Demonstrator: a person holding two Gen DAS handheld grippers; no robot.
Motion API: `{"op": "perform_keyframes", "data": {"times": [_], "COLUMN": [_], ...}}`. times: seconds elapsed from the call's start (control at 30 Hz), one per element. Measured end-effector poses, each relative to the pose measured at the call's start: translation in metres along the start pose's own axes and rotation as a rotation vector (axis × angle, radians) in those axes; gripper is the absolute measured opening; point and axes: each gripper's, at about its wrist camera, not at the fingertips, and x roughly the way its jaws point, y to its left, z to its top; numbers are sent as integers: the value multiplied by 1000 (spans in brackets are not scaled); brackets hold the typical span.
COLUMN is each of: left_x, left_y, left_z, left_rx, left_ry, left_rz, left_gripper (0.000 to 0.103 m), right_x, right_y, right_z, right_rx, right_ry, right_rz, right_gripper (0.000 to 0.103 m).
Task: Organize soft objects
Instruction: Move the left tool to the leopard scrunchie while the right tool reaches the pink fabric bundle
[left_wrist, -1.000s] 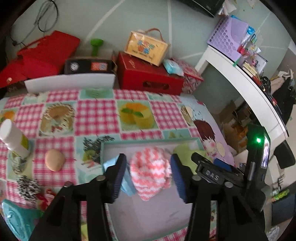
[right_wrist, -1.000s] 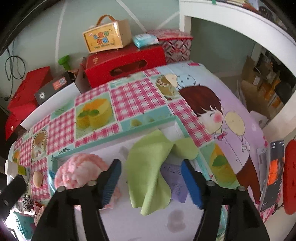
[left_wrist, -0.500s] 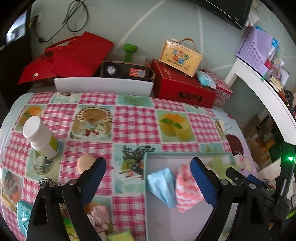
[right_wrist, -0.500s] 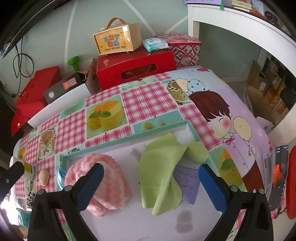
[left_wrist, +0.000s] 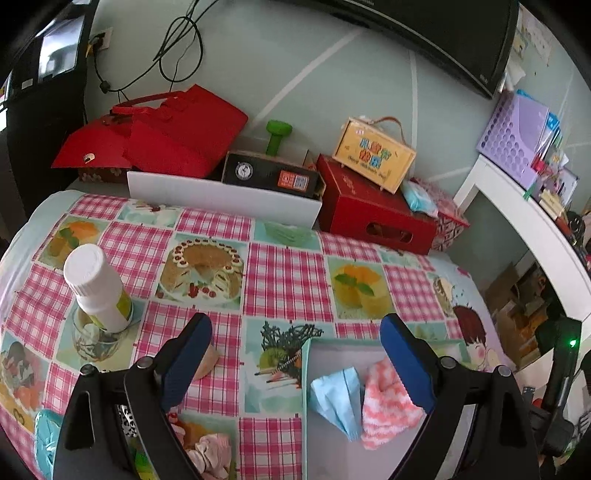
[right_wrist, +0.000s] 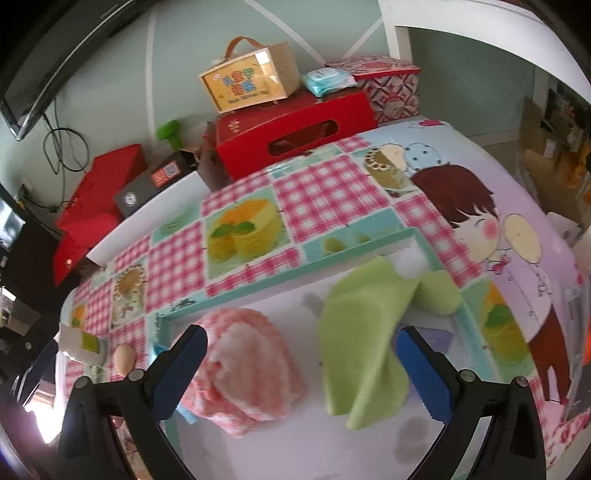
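A white tray with a teal rim (left_wrist: 306, 369) lies on the checked tablecloth. In it are a pink-and-white knitted cloth (left_wrist: 388, 404) and a light blue cloth (left_wrist: 338, 395). My left gripper (left_wrist: 295, 321) hovers open over the tray's left edge, holding nothing. In the right wrist view the pink-and-white cloth (right_wrist: 243, 373) and a green cloth (right_wrist: 362, 339) rest in the tray (right_wrist: 295, 275), the green one draped over its far right corner. My right gripper (right_wrist: 302, 332) stands wide open above both, its pads clear of them.
Left of the tray are a peach egg-shaped piece (left_wrist: 208, 363), a white bottle (left_wrist: 96, 284) in a glass, pink soft scraps (left_wrist: 210, 446), a teal item (left_wrist: 44, 435). Red boxes (left_wrist: 373, 214) and a yellow case (left_wrist: 373, 160) line the wall. A white desk (left_wrist: 535, 229) stands right.
The left gripper opened, let go of the pink-and-white cloth in the tray and drew back to the left. The right gripper opened wide around the green cloth, which stays in the tray.
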Motion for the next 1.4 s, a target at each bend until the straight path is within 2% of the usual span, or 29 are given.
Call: {"op": "perform_keyframes", "data": {"times": [0.17, 0.37, 0.6, 0.8, 1.07, 1.2, 1.4], "left_x": [-6, -14, -37, -55, -63, -56, -43], "left_y": [9, 33, 70, 103, 146, 160, 152], "left_z": [3, 8, 18, 21, 17, 11, 6], "left_rx": [-3, -26, -47, -96, -205, -277, -219], "left_ry": [-40, -47, -70, -65, 9, 65, 133], "left_rz": [16, 71, 231, 314, 364, 334, 374], "left_gripper": [93, 93, 93, 93, 93, 93, 93], "right_x": [1, -6, -7, -11, -13, -8, 7], "right_y": [8, 19, 40, 63, 121, 152, 182], "right_z": [0, 2, -3, -10, -30, -49, -75], "right_rx": [-38, -94, -158, -200, -334, -414, -490], "right_ry": [-14, -72, -81, -86, -59, -23, 58], "right_rz": [14, -24, -29, -4, 83, 131, 170], "right_gripper": [103, 103, 103, 103, 103, 103, 103]}}
